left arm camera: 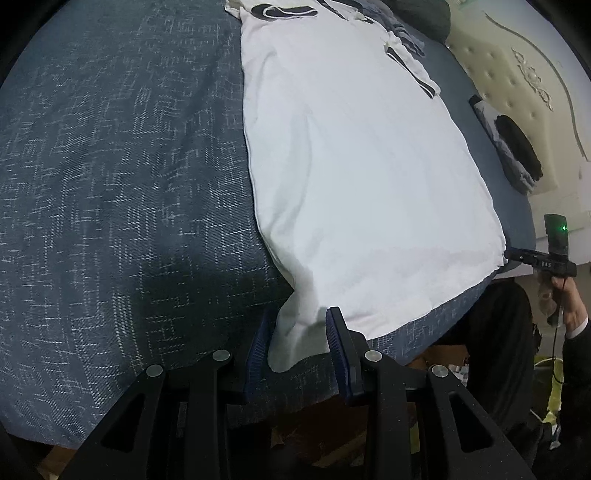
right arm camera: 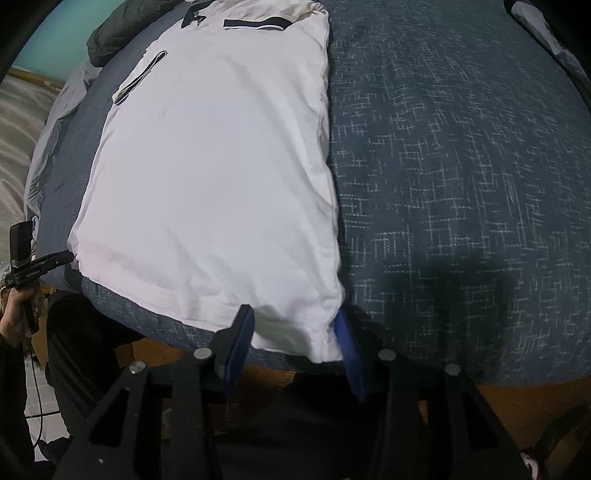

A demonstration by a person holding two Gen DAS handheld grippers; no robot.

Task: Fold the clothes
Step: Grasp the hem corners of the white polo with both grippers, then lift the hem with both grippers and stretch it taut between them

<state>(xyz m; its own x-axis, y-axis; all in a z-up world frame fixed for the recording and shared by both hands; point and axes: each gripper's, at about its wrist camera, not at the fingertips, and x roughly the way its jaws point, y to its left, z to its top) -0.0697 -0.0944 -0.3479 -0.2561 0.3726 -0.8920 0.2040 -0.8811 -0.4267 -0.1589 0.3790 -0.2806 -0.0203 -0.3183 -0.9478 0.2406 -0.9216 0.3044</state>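
Note:
A white shirt point(left arm camera: 351, 166) point(right arm camera: 221, 166) with dark trim lies flat, lengthwise, on a blue woven bedcover point(left arm camera: 110, 184) point(right arm camera: 461, 166), its hem at the near bed edge. My left gripper point(left arm camera: 299, 314) straddles one hem corner. Its blue pads point(left arm camera: 258, 347) stand apart with the bunched corner between them. My right gripper point(right arm camera: 293, 310) straddles the other hem corner, which hangs between its pads point(right arm camera: 349, 343). I see no firm pinch on either side. Each gripper also shows from the side in the other view: the right gripper point(left arm camera: 535, 258) and the left gripper point(right arm camera: 40, 264), each in a hand.
A cream tufted headboard point(left arm camera: 517, 92) borders the bed, with a folded stack of dark clothes point(left arm camera: 513, 147) beside it. A dark bundle point(right arm camera: 122, 29) lies beyond the shirt's collar. The person's dark trousers point(left arm camera: 495, 325) stand against the near bed edge.

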